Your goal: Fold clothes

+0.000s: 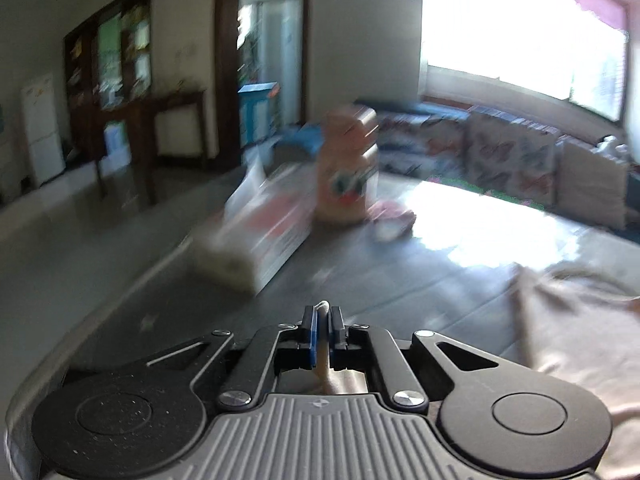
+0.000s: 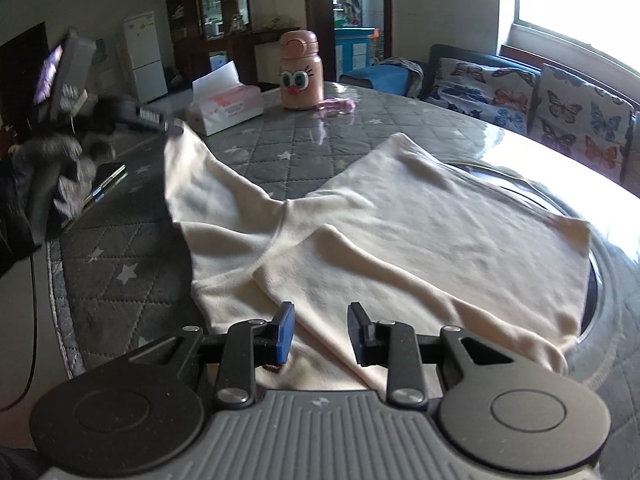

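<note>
Right wrist only: whole cream garment.

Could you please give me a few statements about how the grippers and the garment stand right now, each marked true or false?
1. The left gripper is shut on a fold of the cream knit garment. True.
2. The right gripper is clamped on the garment. False: its jaws stand open above the cloth.
3. The pink cartoon-face bottle stands upright on the grey quilted star-pattern table cover. True.
4. The white tissue box lies on top of the garment. False: it sits apart from it, beside the bottle.
</note>
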`<state>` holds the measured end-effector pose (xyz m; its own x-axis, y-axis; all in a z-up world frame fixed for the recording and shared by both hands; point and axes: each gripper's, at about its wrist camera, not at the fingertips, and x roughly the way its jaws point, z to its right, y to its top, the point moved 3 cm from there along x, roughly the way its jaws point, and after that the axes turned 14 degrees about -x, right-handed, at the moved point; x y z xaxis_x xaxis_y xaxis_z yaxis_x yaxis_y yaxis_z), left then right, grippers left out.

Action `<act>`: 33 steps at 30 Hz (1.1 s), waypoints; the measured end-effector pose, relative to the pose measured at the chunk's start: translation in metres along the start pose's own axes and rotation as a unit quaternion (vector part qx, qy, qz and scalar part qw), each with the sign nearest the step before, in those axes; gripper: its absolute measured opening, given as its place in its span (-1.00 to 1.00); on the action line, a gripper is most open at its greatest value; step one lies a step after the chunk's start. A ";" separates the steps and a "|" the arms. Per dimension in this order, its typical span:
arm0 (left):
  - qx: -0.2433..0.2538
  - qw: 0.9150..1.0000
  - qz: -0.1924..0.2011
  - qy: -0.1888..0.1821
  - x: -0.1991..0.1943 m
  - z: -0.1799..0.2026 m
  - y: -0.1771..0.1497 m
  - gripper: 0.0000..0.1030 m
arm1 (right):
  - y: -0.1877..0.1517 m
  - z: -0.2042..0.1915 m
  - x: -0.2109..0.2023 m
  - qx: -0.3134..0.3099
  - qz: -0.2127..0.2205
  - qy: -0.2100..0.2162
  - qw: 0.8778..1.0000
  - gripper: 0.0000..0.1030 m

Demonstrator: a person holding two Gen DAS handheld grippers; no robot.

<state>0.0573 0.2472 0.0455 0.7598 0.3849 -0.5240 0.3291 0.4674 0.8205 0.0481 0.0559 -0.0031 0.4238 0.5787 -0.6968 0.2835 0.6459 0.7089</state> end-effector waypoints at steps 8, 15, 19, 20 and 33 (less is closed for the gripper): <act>0.053 0.988 0.026 -0.146 -0.058 0.106 0.010 -0.89 | -0.021 0.022 -0.022 0.047 0.011 -0.024 0.999 -0.44; 0.111 0.962 -0.001 -0.251 -0.094 0.186 -0.032 -0.89 | -0.042 0.044 -0.044 0.084 0.024 -0.049 0.995 -0.44; 0.154 0.944 -0.033 -0.289 -0.098 0.218 -0.068 -0.89 | -0.054 0.053 -0.051 0.103 0.024 -0.056 0.993 -0.44; 0.165 0.940 -0.044 -0.295 -0.097 0.225 -0.078 -0.89 | -0.056 0.055 -0.052 0.107 0.024 -0.057 0.992 -0.44; 0.203 0.925 -0.095 -0.306 -0.086 0.208 -0.116 -0.19 | -0.074 0.066 -0.070 0.138 0.016 -0.075 0.987 -0.10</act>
<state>0.0700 -0.0054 0.0432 0.8008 -0.2549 -0.5420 0.5786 0.0958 0.8099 0.0546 -0.0658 0.0001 0.5528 0.5039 -0.6636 0.4827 0.4555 0.7480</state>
